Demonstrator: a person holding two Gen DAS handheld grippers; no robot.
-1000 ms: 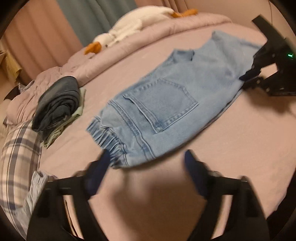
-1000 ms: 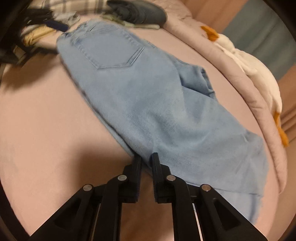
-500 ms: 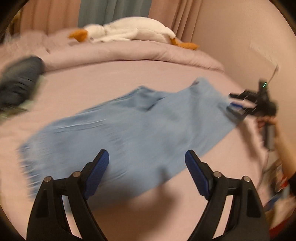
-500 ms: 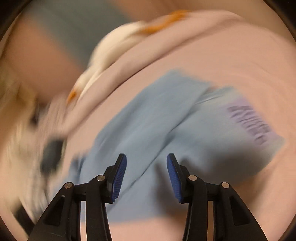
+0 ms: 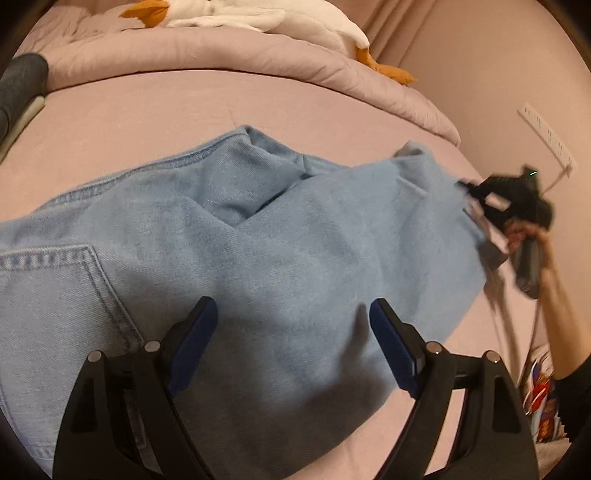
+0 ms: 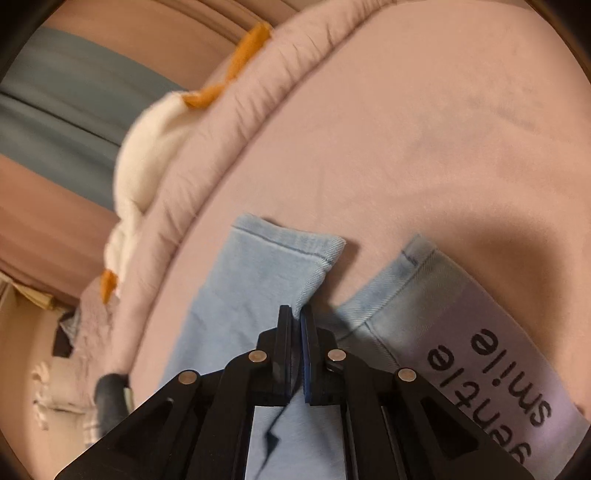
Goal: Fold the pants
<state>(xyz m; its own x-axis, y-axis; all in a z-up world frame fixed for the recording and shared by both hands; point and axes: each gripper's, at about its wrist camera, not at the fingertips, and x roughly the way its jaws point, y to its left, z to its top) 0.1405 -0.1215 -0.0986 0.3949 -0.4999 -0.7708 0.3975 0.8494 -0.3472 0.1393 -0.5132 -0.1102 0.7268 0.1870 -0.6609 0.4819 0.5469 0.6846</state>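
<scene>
Light blue denim pants (image 5: 258, 251) lie across the pink bed sheet (image 5: 147, 110), back pocket at the left, leg ends at the right. My left gripper (image 5: 291, 321) is open and empty, its blue pads just above the middle of the pants. My right gripper (image 6: 297, 314) is shut on the hem of one pant leg (image 6: 266, 273); it also shows in the left wrist view (image 5: 480, 199) at the leg ends. A lilac label reading "gentle smile" (image 6: 498, 376) sits on the other leg beside it.
A rolled pink duvet (image 5: 221, 51) with a white plush goose (image 5: 258, 18) runs along the far side of the bed. Dark folded clothes (image 5: 18, 88) lie at the far left. A wall (image 5: 498, 92) with a socket strip is at the right.
My right gripper has shut on the pant leg hem; half a second ago it was open. My left gripper has moved in over the middle of the pants, still open.
</scene>
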